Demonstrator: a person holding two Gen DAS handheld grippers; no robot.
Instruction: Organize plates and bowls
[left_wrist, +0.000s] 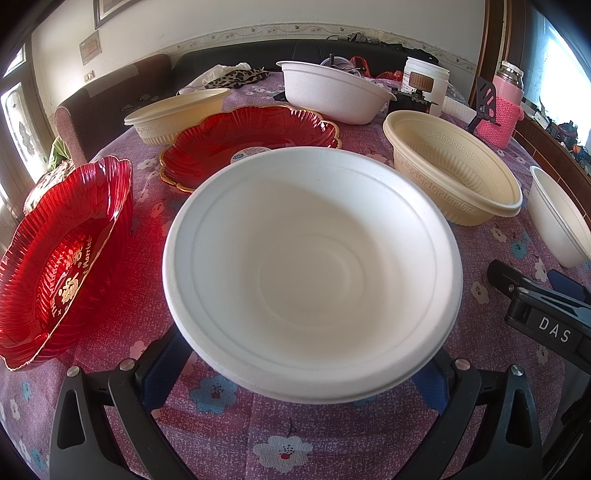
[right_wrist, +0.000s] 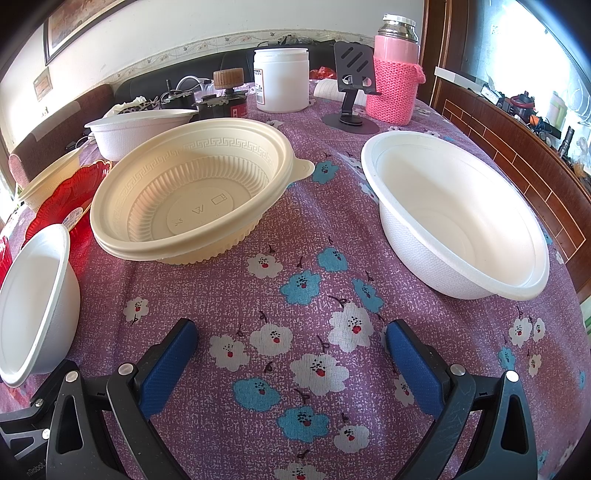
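A white foam bowl (left_wrist: 310, 273) fills the middle of the left wrist view, upright on the purple flowered tablecloth (left_wrist: 207, 435). My left gripper (left_wrist: 306, 343) stands open, one finger on each side of the bowl; its rim hides the fingertips. Two red glass plates (left_wrist: 62, 266) (left_wrist: 251, 140) lie to the left and behind. Cream plastic bowls (left_wrist: 454, 166) (left_wrist: 177, 110) and two more white bowls (left_wrist: 332, 92) (left_wrist: 557, 221) stand around. My right gripper (right_wrist: 291, 328) is open over bare cloth, between the cream bowl (right_wrist: 192, 192) and a white bowl (right_wrist: 458, 214).
At the table's far end stand a white jar (right_wrist: 281, 79), a flask in a pink knitted sleeve (right_wrist: 395, 74), a black phone stand (right_wrist: 351, 85) and small clutter. A dark sofa runs behind the table. A wooden ledge borders the right side.
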